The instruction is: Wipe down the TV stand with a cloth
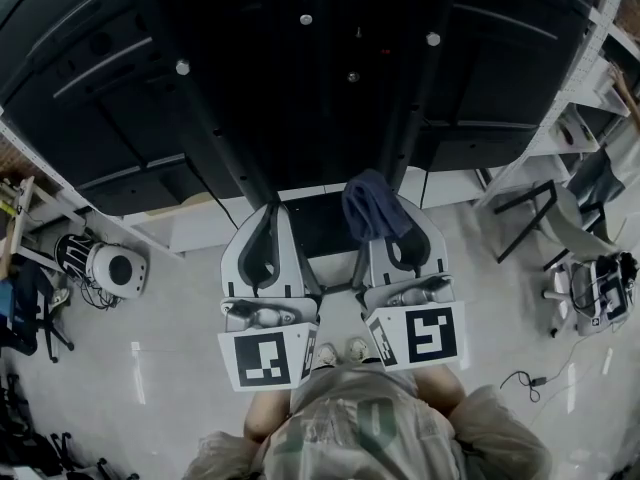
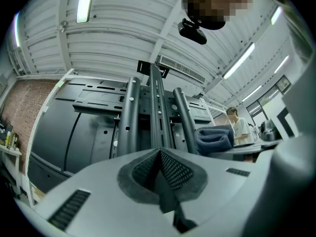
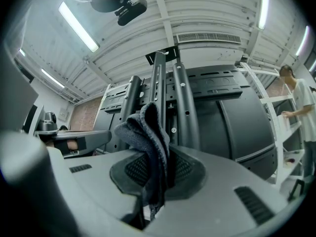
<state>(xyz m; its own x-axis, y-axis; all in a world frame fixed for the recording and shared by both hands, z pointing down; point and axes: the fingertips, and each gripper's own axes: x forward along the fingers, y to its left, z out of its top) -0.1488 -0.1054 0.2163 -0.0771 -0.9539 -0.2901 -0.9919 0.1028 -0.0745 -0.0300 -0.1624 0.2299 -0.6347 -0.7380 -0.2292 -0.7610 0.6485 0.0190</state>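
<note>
The black TV stand (image 1: 300, 98) fills the upper head view, with upright posts and a flat base (image 1: 322, 226) on the floor. My right gripper (image 1: 385, 220) is shut on a dark blue-grey cloth (image 1: 368, 204), which bunches up above the jaws just short of the posts. In the right gripper view the cloth (image 3: 147, 132) hangs pinched between the pads of that gripper (image 3: 157, 168), with the stand's posts (image 3: 178, 100) behind it. My left gripper (image 1: 266, 211) is level with it to the left. Its jaws (image 2: 159, 154) meet with nothing between them, facing the posts (image 2: 155, 113).
A white round device (image 1: 112, 268) stands on the floor at the left. At the right are a chair (image 1: 570, 218), white shelving (image 1: 590, 88) and a loose cable (image 1: 530, 379). A person (image 3: 302, 102) stands by the shelves behind the stand.
</note>
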